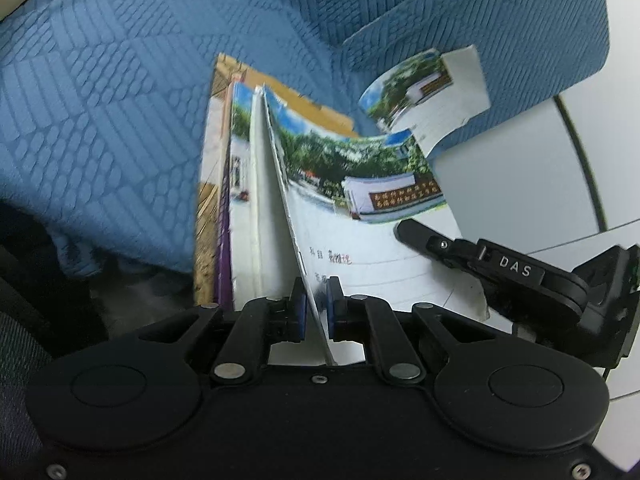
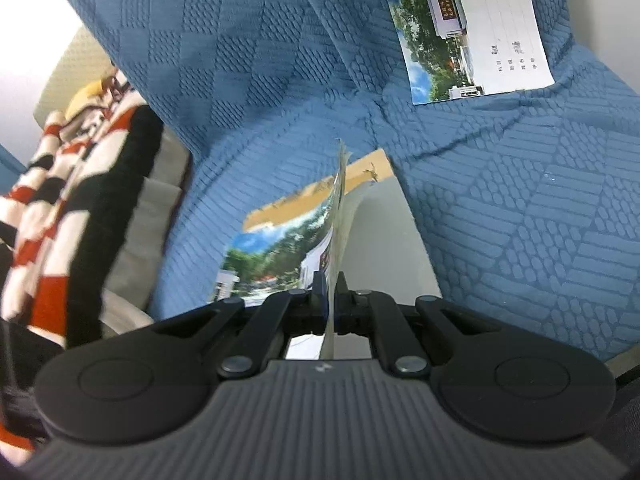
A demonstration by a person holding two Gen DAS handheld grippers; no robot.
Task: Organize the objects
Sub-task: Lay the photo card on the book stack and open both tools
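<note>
A stack of thin exercise books with photo covers is held above a blue quilted sofa (image 1: pixel 120 92). My left gripper (image 1: pixel 316 304) is shut on the top book's (image 1: pixel 360 216) near edge; its cover shows trees and a white wall. My right gripper (image 2: pixel 330 300) is shut on the same stack, seen edge-on (image 2: pixel 340 208), with the photo cover (image 2: pixel 272 264) to its left. The right gripper's finger (image 1: pixel 460 252) shows in the left wrist view, on the book's right side. Another book with the same cover (image 2: pixel 472 36) lies on the sofa arm; it also shows in the left wrist view (image 1: pixel 432 92).
A brown-covered book (image 1: pixel 312 108) lies at the bottom of the stack. A red, white and black striped cloth (image 2: pixel 60 208) lies to the left on a beige cushion (image 2: pixel 72 68). White tiled floor (image 1: pixel 520 184) is to the right of the sofa.
</note>
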